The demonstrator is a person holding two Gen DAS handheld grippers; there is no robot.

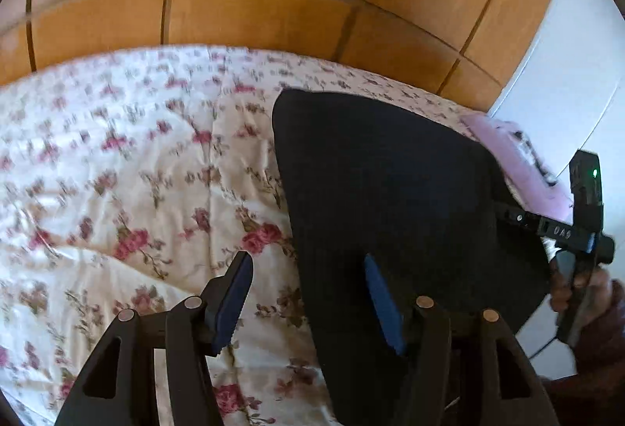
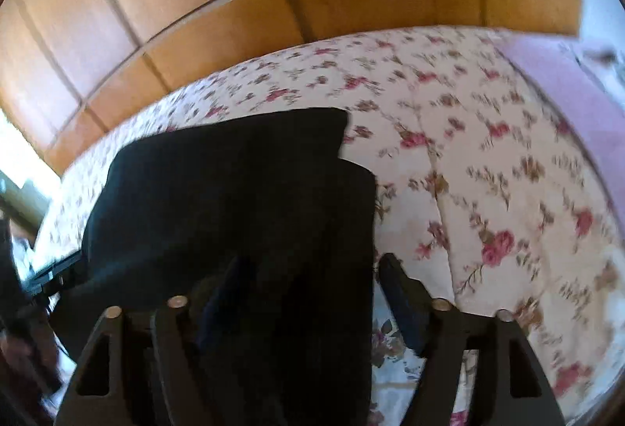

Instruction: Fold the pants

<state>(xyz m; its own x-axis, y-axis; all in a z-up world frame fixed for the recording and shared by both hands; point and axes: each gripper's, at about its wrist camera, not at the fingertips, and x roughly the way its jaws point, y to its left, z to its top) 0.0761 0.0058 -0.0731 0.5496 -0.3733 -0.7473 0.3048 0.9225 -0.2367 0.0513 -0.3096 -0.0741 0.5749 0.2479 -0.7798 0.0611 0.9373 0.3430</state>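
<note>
Black knit cloth, the pants point(image 1: 390, 191), folded into a thick dark slab and lying on a floral bedspread point(image 1: 117, 172) printed with pink roses and brownish leaves on cream. In the left wrist view, spread over the right half of the bed, one corner pointing toward the wooden panelling point(image 1: 242, 16) behind, the near edge running down past the camera. Left gripper point(image 1: 308, 297) with jaws apart: blue-padded left finger point(image 1: 234, 297) over bare bedspread, blue-padded right finger point(image 1: 384, 305) against the dark fabric, the cloth's edge lying between the two, neither pad visibly pressing on it. Farther right in the same view, the right gripper point(image 1: 578, 219) seen from the side at the far edge of the pants, a hand point(image 1: 582, 293) in a dark sleeve around its handle, a lilac cloth point(image 1: 519, 164) just behind it. In the right wrist view, blurred, the pants point(image 2: 234, 199) filling the left and centre, stacked in layers with a square upper corner. Right gripper point(image 2: 308, 293) spread wide: left finger hard to make out against the black fabric, right finger point(image 2: 402, 293) clear of the cloth beside its edge, over the roses. Nothing pinched between them as far as the blur allows. Lilac strip point(image 2: 562, 94) along the bed's far right side.
</note>
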